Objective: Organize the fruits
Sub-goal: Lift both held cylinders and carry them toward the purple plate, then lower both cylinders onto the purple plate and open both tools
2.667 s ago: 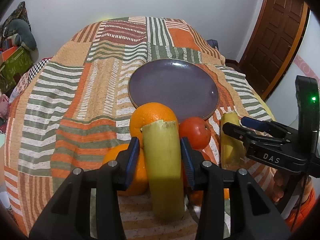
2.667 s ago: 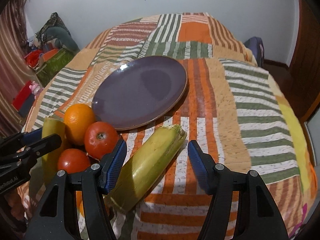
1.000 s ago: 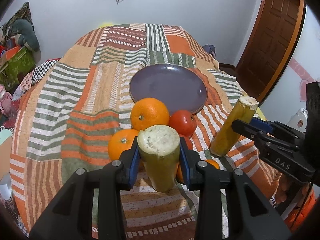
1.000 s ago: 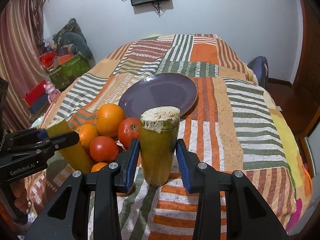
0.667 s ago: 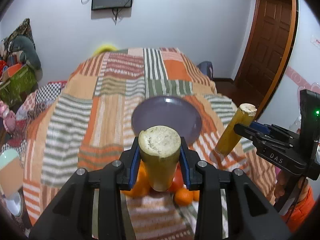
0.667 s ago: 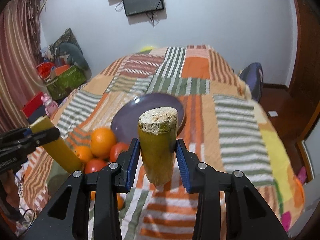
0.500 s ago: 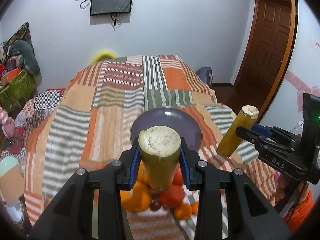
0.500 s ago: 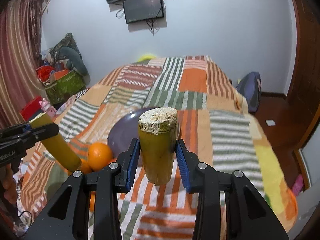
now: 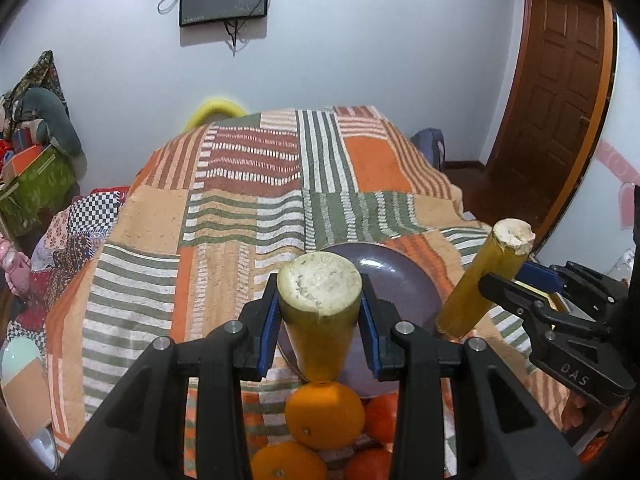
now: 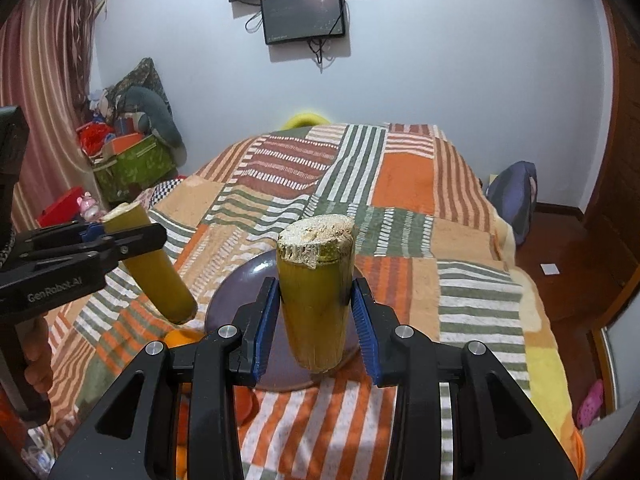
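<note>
My left gripper (image 9: 319,330) is shut on a yellow-green sugarcane piece (image 9: 319,320), held upright above the bed; it also shows in the right wrist view (image 10: 158,276). My right gripper (image 10: 315,322) is shut on a second sugarcane piece (image 10: 316,300), also raised; it shows at the right of the left wrist view (image 9: 480,280). A purple plate (image 9: 400,280) lies on the striped bedspread below, partly hidden by the canes. Oranges (image 9: 324,414) and tomatoes (image 9: 380,416) sit in a pile at the near edge of the plate.
The patchwork bedspread (image 9: 256,200) covers the bed. A brown door (image 9: 560,120) stands at right. A green box (image 10: 132,164) and clutter sit by the left wall. A dark bag (image 10: 516,196) lies on the floor at right. A TV (image 10: 304,8) hangs on the wall.
Both grippers have closed on their sugarcane pieces, lifted them off the bed and tipped them upright. The views have risen, so the plate and fruit pile now sit lower.
</note>
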